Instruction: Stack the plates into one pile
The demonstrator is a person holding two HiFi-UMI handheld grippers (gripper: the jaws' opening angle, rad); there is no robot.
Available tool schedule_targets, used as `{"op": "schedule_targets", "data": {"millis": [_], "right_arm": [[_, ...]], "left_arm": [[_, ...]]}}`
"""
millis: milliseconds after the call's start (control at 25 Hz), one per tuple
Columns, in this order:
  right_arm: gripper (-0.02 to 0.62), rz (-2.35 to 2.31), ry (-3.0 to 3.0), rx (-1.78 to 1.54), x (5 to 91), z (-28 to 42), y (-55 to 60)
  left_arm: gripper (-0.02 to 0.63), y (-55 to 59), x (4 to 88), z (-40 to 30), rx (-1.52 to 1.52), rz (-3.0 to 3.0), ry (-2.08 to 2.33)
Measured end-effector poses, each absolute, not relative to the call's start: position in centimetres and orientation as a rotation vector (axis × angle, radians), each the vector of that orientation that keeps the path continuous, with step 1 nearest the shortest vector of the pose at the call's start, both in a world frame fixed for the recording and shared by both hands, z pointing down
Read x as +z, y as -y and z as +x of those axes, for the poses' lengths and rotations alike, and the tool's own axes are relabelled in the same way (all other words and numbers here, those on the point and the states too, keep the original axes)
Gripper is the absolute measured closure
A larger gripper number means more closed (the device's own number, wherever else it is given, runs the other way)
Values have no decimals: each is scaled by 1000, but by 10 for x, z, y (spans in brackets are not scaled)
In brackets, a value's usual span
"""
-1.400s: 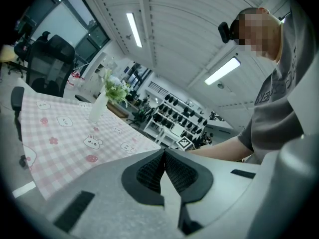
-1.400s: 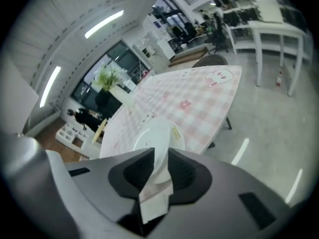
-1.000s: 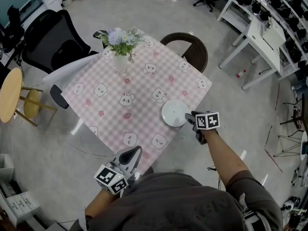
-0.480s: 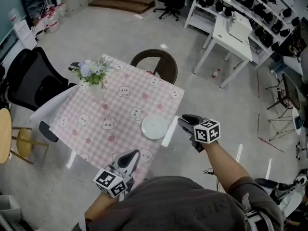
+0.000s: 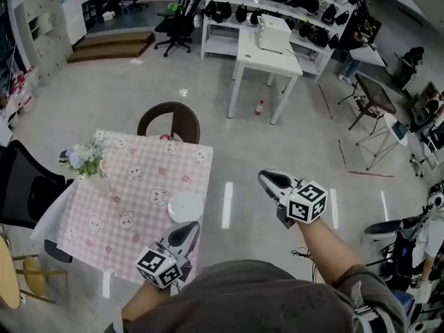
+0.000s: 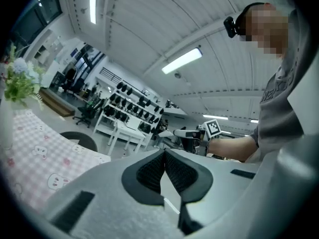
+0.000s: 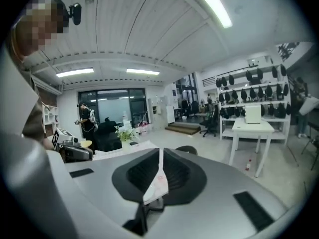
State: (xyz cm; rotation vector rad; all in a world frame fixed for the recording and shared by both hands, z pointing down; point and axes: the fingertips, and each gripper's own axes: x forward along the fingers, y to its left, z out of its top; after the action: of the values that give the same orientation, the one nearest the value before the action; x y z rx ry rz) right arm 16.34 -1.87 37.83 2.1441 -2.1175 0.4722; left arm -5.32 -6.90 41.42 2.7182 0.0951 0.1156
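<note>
A white pile of plates (image 5: 186,207) lies near the right edge of the table with the pink checked cloth (image 5: 132,186). My left gripper (image 5: 192,226) hangs just in front of the pile, off the table's near edge, with its jaws shut and nothing in them (image 6: 164,156). My right gripper (image 5: 266,177) is held up over the bare floor well to the right of the table. Its jaws are closing to a thin slit with nothing between them (image 7: 160,156). Neither gripper touches the plates.
A vase of flowers (image 5: 87,161) stands at the table's far left. A brown round chair (image 5: 170,122) is behind the table and a black office chair (image 5: 21,186) at its left. A white desk (image 5: 267,47) and shelves stand farther back.
The right gripper left the plate's right edge, rose, moved away to the right and closed its jaws. The left gripper lifted a little. The head view swung up and the table slid left.
</note>
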Motion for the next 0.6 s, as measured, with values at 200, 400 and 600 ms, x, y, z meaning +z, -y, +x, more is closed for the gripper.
{"op": "schedule_targets", "data": {"millis": [200,400,600], "right_arm": [[598,2225,2082,362,345,187,-46],[601,2248,2060,271,333,204,-116],[601,2277,2039,251,340,219,-181]], "left_arm": [[601,34,393,-1,143,2755,-183],[601,-6,370,50,135,2814,-222],[601,-46,355,88,119,2846,-230]]}}
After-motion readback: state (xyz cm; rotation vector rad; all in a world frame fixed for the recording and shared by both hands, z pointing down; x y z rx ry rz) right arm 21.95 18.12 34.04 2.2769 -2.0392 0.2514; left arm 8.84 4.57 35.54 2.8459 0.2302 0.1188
